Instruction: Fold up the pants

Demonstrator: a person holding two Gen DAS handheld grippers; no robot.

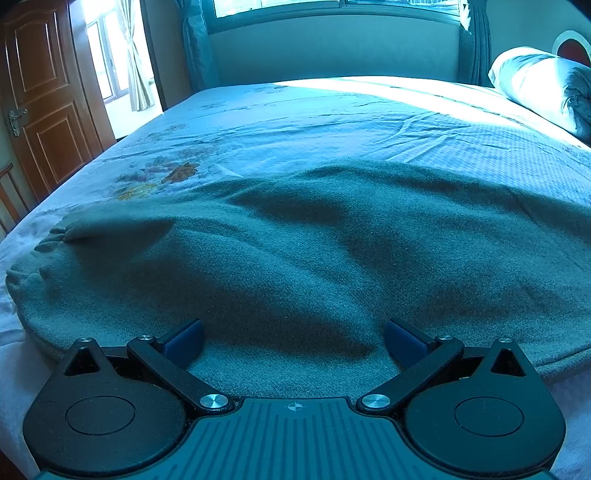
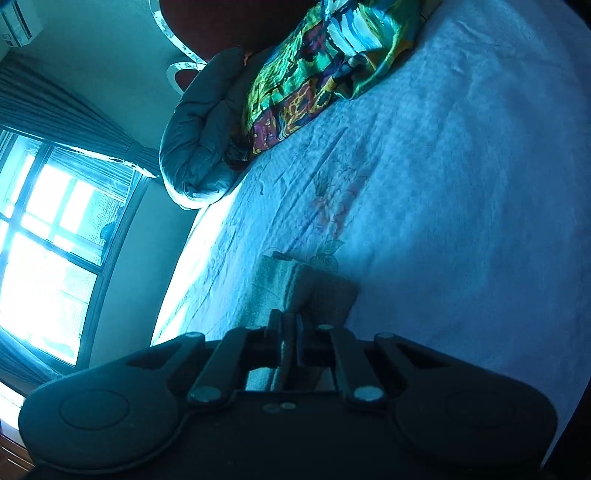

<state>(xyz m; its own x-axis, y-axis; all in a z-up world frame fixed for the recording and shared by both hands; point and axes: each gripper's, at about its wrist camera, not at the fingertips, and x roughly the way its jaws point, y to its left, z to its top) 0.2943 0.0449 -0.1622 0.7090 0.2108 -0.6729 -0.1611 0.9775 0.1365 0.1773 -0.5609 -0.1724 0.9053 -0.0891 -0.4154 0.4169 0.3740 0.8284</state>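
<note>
While the pants (image 1: 295, 236) are lying spread on the bed (image 1: 332, 110) | right gripper (image 2: 290, 328) is pinching a fabric edge, left gripper (image 1: 293, 338) is hovering open | step: lifting to fold | next: left likely needs its own hold.

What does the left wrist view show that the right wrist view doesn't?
Only the left wrist view shows the brown wooden door, the broad spread of the grey-green fleece pants, and the left hand-held gripper open over them.

Only the right wrist view shows the bright multicoloured satin cloth, the wall air conditioner, and the right hand-held gripper shut on a fold of the pants.

Both show the pale floral bedsheet, the rolled grey quilt and a sunlit window.
</note>
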